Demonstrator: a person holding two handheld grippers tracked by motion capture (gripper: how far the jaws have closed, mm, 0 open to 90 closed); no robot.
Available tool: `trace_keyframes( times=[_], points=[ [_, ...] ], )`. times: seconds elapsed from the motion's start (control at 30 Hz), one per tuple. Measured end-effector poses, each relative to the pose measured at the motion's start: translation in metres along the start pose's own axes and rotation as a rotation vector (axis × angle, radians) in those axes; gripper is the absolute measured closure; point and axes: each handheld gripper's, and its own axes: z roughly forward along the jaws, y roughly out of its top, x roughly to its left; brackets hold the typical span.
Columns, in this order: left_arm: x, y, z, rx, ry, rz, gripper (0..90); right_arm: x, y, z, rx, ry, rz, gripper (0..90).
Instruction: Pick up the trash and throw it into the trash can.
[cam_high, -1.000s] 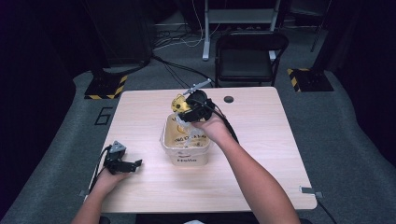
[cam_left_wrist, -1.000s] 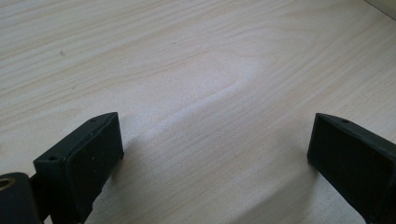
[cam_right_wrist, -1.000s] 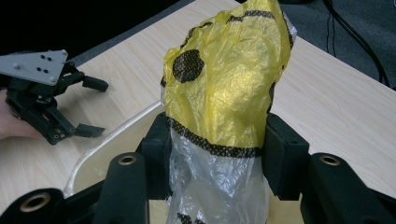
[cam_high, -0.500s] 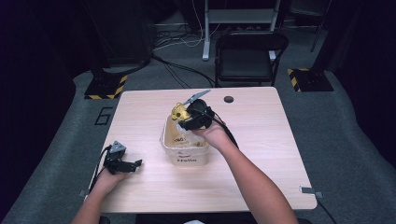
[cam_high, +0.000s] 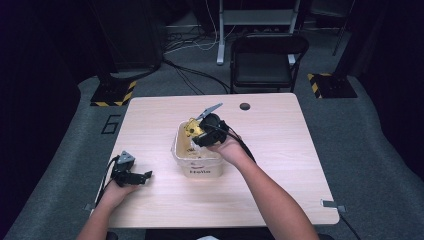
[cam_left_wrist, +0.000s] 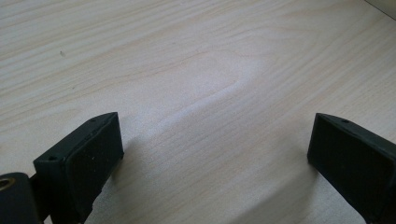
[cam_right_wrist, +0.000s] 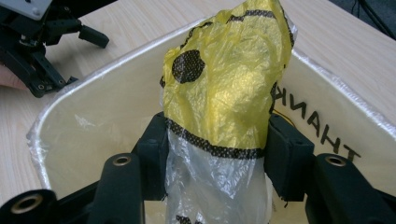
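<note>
The crumpled yellow plastic bag with black dots (cam_right_wrist: 224, 93) has been lowered into the cream plastic tub (cam_high: 176, 150) mid-table, pinched by the right gripper (cam_right_wrist: 219, 154), whose jaws have just been easing apart; release is judged imminent. The left gripper (cam_left_wrist: 215, 154) rests unclenched, near left.

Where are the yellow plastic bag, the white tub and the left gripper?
yellow plastic bag (cam_right_wrist: 224, 88), right gripper view, its crumpled yellow upper part.
white tub (cam_high: 200, 170), high view, its front wall.
left gripper (cam_high: 145, 175), high view, between its fingertips.
</note>
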Motion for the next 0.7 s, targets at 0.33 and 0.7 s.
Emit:
trace_keyframes(
  times=[0.33,0.7],
  points=[
    [0.0,0.0,0.0,0.0,0.0,-0.001,3.3,0.0,-0.006,0.004,0.032,-0.029,0.032,22.9],
    [0.0,0.0,0.0,-0.002,-0.001,-0.001,3.3,-0.015,-0.027,-0.037,-0.029,-0.082,0.031,24.5]
  ],
)
